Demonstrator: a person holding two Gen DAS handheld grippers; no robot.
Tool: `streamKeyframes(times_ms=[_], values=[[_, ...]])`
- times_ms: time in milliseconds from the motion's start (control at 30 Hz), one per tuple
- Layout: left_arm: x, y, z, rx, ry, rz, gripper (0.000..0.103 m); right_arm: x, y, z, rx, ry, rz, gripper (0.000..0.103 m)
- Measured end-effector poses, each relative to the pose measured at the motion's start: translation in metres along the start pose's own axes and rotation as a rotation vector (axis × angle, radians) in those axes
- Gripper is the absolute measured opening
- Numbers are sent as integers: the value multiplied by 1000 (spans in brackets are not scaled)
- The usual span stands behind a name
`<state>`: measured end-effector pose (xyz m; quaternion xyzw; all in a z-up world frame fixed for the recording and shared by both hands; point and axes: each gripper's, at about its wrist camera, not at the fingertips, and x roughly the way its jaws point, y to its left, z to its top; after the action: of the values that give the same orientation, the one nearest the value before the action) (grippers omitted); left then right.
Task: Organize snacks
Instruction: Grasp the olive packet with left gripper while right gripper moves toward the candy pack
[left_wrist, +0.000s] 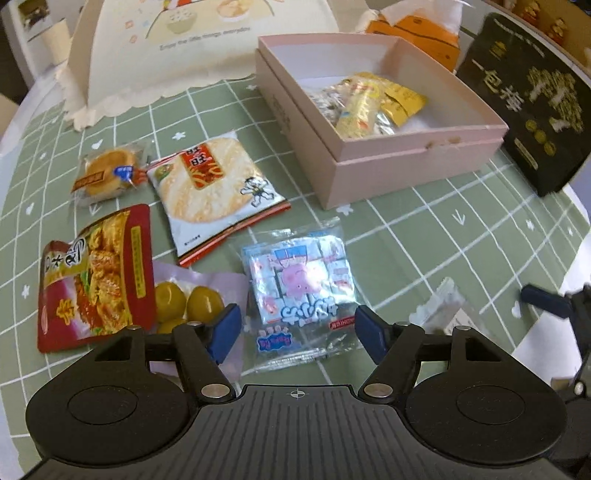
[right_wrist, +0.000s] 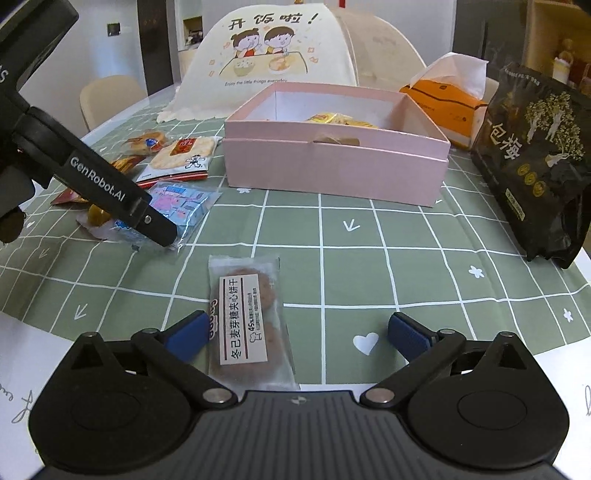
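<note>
So far a few snacks lie in the pink box (left_wrist: 417, 158), six wait on the tabletop (right_wrist: 369, 240), and both tongs, left tongs (left_wrist: 297, 328) and right tongs (right_wrist: 295, 332), gape empty.

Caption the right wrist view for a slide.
Open right gripper over a biscuit packet, pink box behind, left gripper at the candy bag.
</note>
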<state>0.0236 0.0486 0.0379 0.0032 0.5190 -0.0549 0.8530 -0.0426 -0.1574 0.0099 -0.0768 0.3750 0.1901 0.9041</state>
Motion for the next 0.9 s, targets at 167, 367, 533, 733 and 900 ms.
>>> streamKeyframes(times_ms=[167,367,533,733,900], values=[[9,5,12,-53,-38,-6,76,-1,0,-1,1,-10,-1,103],[-1,4,4,-42,-95,-15,39,-1,1,-1,5,1,-1,103],[-17,9,-24,-16,-70,-70,22,-2,3,2,2,50,2,103],[-39,39,-52,-145,-68,-83,22,4,4,12,-32,95,35,103],[-46,62,-42,-178,-166,-28,24,14,19,20,-60,78,54,103]])
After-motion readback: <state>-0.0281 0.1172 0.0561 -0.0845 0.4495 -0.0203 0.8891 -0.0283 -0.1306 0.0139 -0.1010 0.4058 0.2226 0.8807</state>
